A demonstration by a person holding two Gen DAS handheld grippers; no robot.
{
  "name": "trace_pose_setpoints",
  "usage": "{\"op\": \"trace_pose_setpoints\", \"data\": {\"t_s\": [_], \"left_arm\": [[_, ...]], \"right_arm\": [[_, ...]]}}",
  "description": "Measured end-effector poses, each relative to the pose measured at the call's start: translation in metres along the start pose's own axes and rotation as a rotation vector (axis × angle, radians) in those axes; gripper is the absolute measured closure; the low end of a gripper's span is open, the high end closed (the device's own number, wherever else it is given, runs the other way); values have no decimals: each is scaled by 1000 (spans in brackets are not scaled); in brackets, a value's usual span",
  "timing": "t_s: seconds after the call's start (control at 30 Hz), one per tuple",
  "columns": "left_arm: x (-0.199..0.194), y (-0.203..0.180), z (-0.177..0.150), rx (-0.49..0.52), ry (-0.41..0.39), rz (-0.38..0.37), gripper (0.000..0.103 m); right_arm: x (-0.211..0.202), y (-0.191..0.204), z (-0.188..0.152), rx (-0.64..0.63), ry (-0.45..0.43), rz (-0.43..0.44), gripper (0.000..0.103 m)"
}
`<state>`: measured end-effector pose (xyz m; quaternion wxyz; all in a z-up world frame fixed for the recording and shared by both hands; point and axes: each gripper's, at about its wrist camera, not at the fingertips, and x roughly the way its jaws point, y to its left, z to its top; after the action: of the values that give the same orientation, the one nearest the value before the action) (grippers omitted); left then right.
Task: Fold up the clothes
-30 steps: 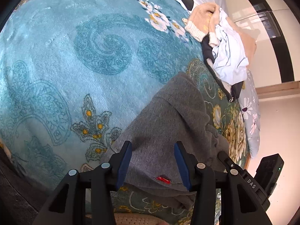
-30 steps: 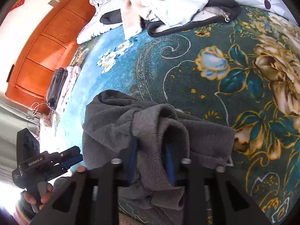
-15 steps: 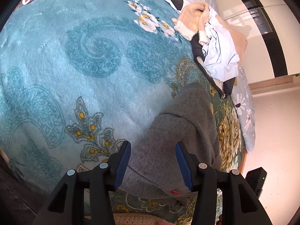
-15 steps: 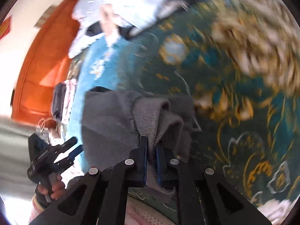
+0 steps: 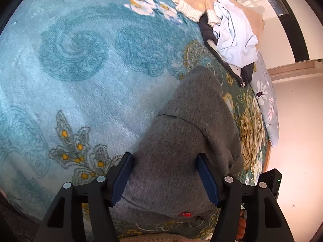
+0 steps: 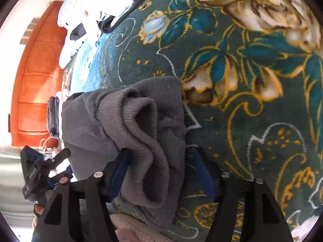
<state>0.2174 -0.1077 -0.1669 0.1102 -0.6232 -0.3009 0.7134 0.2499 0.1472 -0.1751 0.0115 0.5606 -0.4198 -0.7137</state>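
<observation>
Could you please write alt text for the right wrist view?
The right gripper is opening over a bunched grey sweater lying on a floral teal blanket, ribbed fabric between its pads. A clothes pile and orange wooden panels lie beyond.

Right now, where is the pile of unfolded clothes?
In the left wrist view, the pile of unfolded clothes sits at the upper right on the floral blanket, beyond the grey sweater.
</observation>
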Motion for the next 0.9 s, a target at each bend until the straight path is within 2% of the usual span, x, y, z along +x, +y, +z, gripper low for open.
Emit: {"op": "trace_pose_setpoints", "data": {"t_s": [0.17,0.23,0.33,0.37,0.4,0.43,0.5,0.6,0.73,0.9], "left_arm": [[15,12,6,-47,37,-30,30],[19,16,7,-66,53,-53,29],[23,21,9,-92,71,-81,30],[23,21,10,-93,70,-88,33],[22,21,9,-87,66,-96,44],[20,19,9,-76,61,-102,48],[15,15,6,-49,44,-108,63],[6,13,5,-35,17,-131,70],[-14,16,12,-42,-47,-161,72],[-65,36,36,-61,-200,-189,73]], "right_arm": [[3,4,4,7,17,0,33],[5,8,7,15,23,-9,47],[10,15,12,33,38,-29,58],[10,18,13,34,42,-40,61],[9,22,14,32,45,-53,64],[8,26,15,29,48,-65,65],[6,36,19,18,55,-89,69],[2,57,29,-21,65,-130,72],[-5,94,45,-103,60,-166,75],[4,160,65,-246,56,-168,76]]}}
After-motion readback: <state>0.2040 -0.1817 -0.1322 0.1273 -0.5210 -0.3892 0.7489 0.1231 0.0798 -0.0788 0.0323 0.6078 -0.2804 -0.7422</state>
